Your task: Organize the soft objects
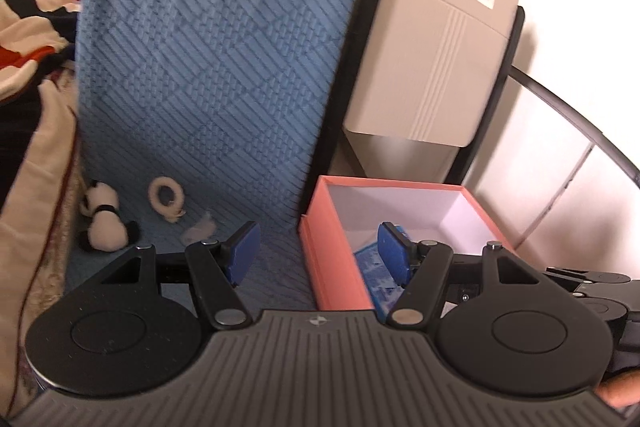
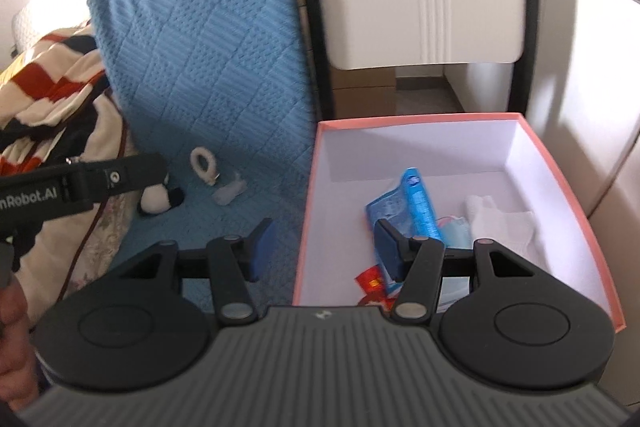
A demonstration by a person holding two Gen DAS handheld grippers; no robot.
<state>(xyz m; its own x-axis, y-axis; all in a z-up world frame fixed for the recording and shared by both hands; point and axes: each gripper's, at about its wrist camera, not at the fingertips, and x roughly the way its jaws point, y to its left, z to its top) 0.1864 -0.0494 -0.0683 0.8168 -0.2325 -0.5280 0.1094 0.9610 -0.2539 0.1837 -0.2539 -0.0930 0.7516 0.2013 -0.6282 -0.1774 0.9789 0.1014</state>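
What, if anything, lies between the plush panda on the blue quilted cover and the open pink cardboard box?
Nothing visible blocks it. Between the plush panda and the pink cardboard box lie only a cream fabric ring and a small clear wrapper, flat on the blue quilted cover.

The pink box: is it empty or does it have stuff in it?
Partly filled. The pink box holds a blue packet and white cloth; much white floor shows.

Panda plush [image 1: 102, 217] and cream ring [image 1: 166, 193] on blue bedspread [image 1: 224, 67], pink box [image 2: 568, 183] beside

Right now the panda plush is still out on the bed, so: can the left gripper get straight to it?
Probably yes: left gripper is open and empty, and only bare blue blanket lies between it and the panda plush.
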